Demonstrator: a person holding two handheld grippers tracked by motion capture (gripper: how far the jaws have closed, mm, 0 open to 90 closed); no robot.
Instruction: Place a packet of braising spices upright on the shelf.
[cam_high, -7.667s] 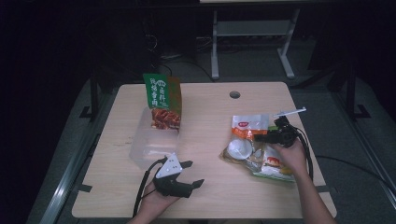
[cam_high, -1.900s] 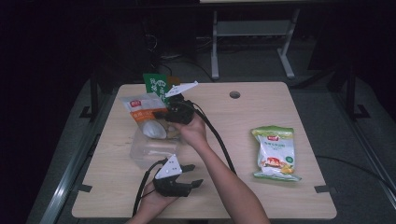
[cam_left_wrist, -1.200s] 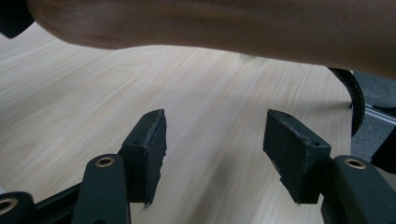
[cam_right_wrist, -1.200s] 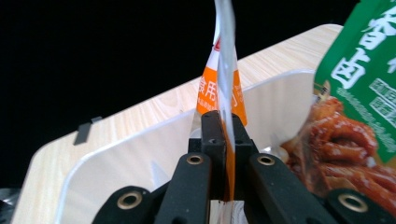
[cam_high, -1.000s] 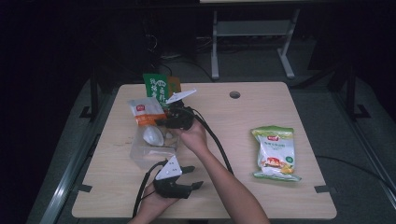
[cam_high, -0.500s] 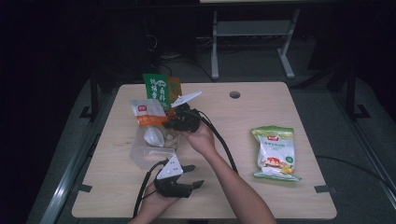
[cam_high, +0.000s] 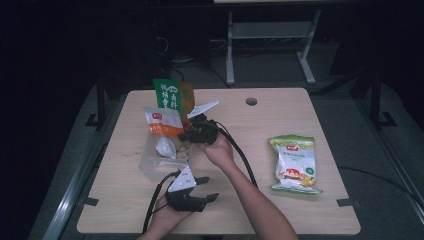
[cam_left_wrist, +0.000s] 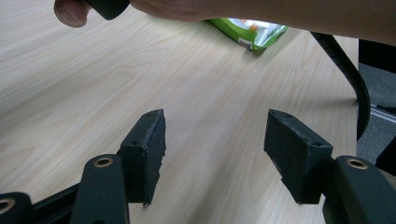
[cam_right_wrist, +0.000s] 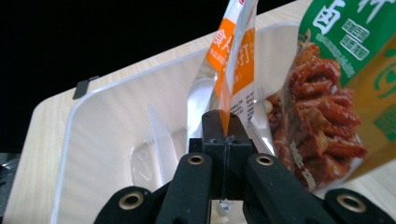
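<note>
My right gripper (cam_high: 186, 134) is shut on the edge of an orange and white snack packet (cam_high: 162, 122). The packet hangs upright with its lower end inside a clear plastic bin (cam_high: 150, 167) left of the table's middle. In the right gripper view the jaws (cam_right_wrist: 224, 128) pinch the packet (cam_right_wrist: 233, 60) above the bin (cam_right_wrist: 107, 121). A green bag (cam_high: 170, 95) of red snacks (cam_right_wrist: 336, 70) leans in the bin's far end. My left gripper (cam_high: 209, 188) rests near the front edge, open with nothing between its pads (cam_left_wrist: 215, 144).
A green and white snack bag (cam_high: 295, 162) lies flat on the right side of the table; its corner (cam_left_wrist: 247, 30) shows in the left gripper view. The right gripper's cable (cam_high: 240, 155) runs along the forearm. A round hole (cam_high: 251, 101) sits near the far edge.
The right gripper has carried the orange packet from the table's right side to the bin; over the last second it shifted only slightly there. The left gripper has stayed put.
</note>
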